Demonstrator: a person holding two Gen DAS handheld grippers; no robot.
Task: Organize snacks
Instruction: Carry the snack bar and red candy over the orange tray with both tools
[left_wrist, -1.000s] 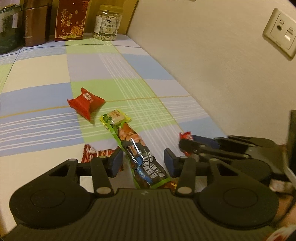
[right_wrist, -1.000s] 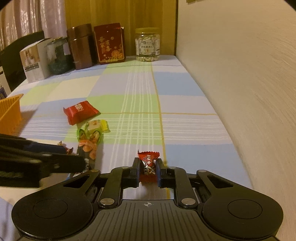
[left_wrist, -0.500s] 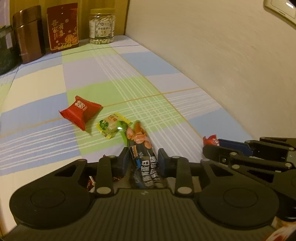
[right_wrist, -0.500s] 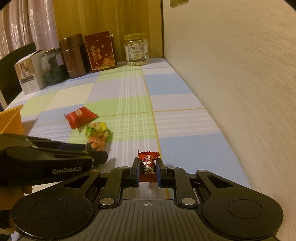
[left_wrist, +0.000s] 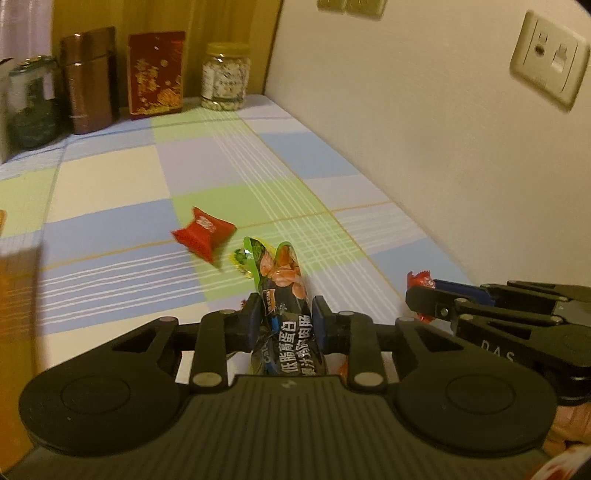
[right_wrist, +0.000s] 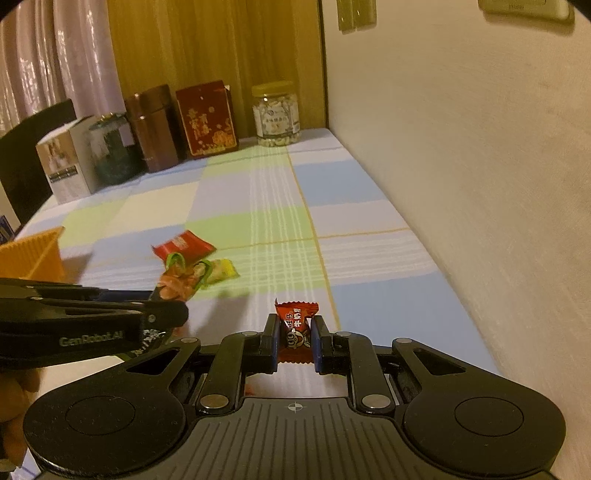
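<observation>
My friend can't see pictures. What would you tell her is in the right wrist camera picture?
The right gripper is shut on a small red candy above a checked tablecloth. At left, the left gripper holds a long snack packet, with a red packet, a yellow sweet and an orange basket beyond.

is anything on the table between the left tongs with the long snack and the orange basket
Nothing visible. The left tongs grip the long snack pack, and only bare tablecloth lies between them and the orange basket.
</observation>
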